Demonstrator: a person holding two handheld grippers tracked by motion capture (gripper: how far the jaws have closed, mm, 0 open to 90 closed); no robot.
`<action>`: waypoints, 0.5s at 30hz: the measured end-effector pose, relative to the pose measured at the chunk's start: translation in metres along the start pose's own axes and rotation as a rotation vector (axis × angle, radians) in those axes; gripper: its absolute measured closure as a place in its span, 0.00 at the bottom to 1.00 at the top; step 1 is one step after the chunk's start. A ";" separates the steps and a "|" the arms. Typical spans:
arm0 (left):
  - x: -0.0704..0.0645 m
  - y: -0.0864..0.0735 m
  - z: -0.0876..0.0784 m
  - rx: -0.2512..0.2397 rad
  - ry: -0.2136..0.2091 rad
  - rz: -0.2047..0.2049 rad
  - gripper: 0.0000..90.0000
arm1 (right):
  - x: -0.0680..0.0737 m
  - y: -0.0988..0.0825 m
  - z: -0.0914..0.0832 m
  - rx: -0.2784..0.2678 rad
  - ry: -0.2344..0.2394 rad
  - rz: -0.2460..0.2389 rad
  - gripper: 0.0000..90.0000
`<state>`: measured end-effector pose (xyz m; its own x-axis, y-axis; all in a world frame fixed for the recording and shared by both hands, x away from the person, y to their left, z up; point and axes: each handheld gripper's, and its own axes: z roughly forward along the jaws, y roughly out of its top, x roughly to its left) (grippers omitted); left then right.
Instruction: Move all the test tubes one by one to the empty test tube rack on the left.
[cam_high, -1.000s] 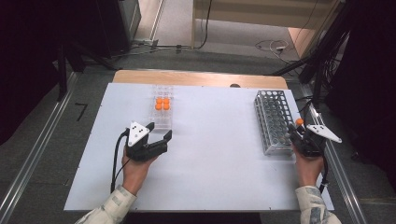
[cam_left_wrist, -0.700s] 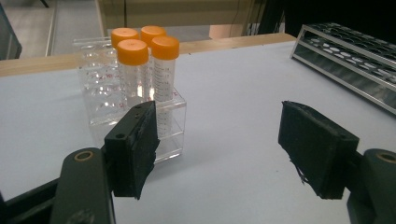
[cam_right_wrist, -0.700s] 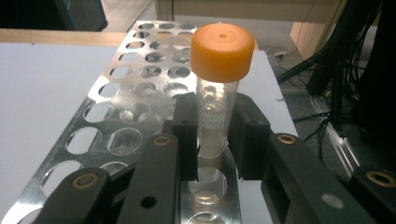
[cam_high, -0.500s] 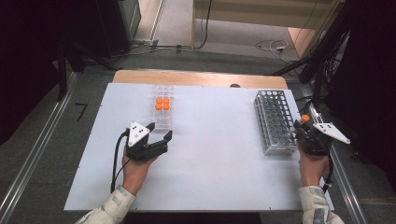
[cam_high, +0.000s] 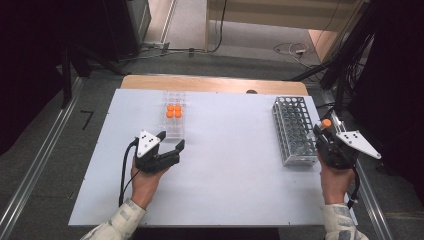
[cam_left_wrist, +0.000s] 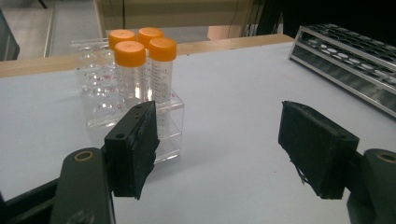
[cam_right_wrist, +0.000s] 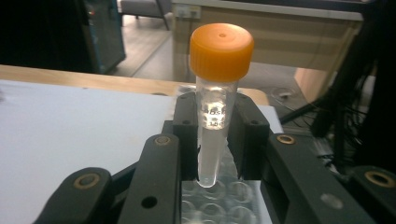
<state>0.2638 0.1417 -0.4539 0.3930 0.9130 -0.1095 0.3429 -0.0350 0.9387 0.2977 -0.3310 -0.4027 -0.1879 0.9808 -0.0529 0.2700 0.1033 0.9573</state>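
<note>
My right gripper (cam_high: 324, 133) is shut on a clear tube with an orange cap (cam_high: 326, 123) at the right side of the metal wire rack (cam_high: 295, 131). In the right gripper view the tube (cam_right_wrist: 212, 140) stands upright between the pads (cam_right_wrist: 186, 140), its tip just above the rack's holes (cam_right_wrist: 219, 203). My left gripper (cam_high: 171, 140) rests open near the table's middle left, nothing between its jaws (cam_left_wrist: 217, 140). Ahead of it stands a clear plastic rack (cam_high: 173, 129) holding several orange-capped tubes (cam_left_wrist: 144, 51).
The white table top (cam_high: 235, 170) lies between the two racks. A wooden strip (cam_high: 215, 83) runs along its far edge. Cables and dark equipment stand on the floor beyond and to the right.
My right gripper has risen and drifted slightly right with the tube in it, away from the metal rack's top. The left hand and gripper have kept still.
</note>
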 end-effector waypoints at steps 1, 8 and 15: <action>0.000 0.000 0.000 -0.001 0.000 0.000 0.31 | 0.004 0.001 -0.001 -0.002 0.022 -0.002 0.80; -0.001 0.000 0.000 -0.001 -0.004 0.001 0.31 | 0.041 0.006 -0.003 0.007 0.161 -0.045 0.80; -0.001 0.000 0.000 0.000 -0.005 0.002 0.31 | 0.068 0.003 -0.001 0.026 0.254 -0.065 0.80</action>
<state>0.2631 0.1409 -0.4537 0.3977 0.9110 -0.1094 0.3421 -0.0366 0.9390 0.2850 -0.2641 -0.4027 -0.4356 0.8994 -0.0374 0.2730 0.1716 0.9466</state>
